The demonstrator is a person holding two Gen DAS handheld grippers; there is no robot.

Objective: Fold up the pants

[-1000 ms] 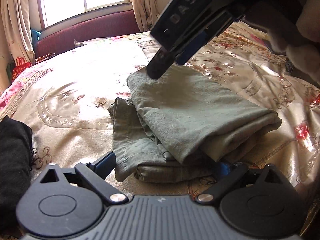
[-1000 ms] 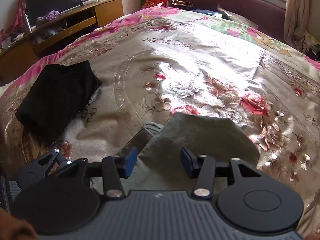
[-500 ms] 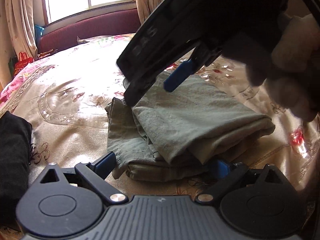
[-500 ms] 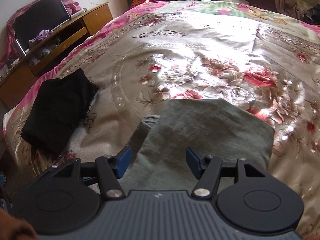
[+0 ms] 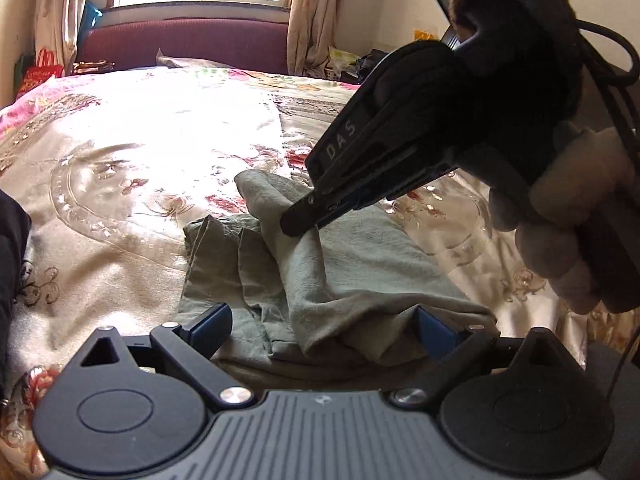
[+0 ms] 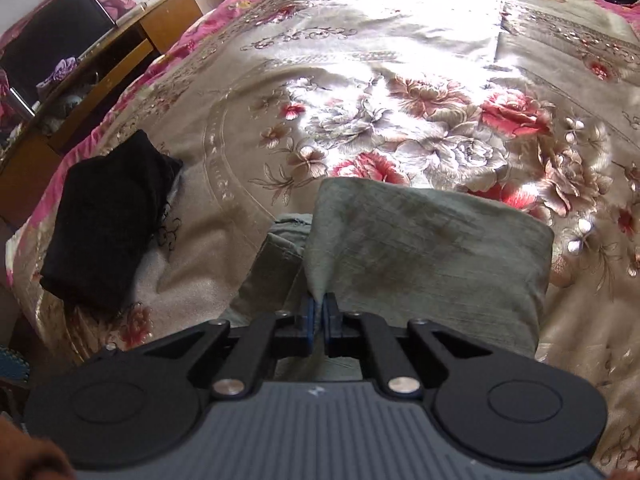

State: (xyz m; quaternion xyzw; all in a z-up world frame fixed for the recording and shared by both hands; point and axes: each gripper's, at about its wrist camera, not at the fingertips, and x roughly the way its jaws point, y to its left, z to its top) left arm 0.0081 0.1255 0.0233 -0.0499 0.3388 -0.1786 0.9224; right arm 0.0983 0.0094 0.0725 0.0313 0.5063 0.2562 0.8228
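Bed [image 6: 400, 52] first: big, covered w/ shiny gold satin spread, embossed ring pattern + red/pink floral embroidery. Slick-looking, so I'd expect cloth to slide on it rather than stay put.

Pants [image 5: 360, 264] next: grey-green, sitting near my edge of the bed, already folded into a thick multi-layer stack, top layer roughly rectangular, lower layers poking out on one side. Matte woven fabric, soft, limp, light; no stiffness, so any lifted edge will drape and drag the layers below. Best grip imo: pinch a folded edge/corner through all plies, both sides at once, not mid-panel.

Black folded garment [image 6: 108, 224] off to the side, well apart from the pants, not involved.

My right gripper [image 6: 319, 318]: jaws have just been closing, now clenched on a tented pinch of the top layer's near edge; left view shows the cloth pulled up into a ridge there.

My left gripper [image 5: 320, 332]: jaws spread wide, blue pads either side of the stack's near fold, not pressing on it.
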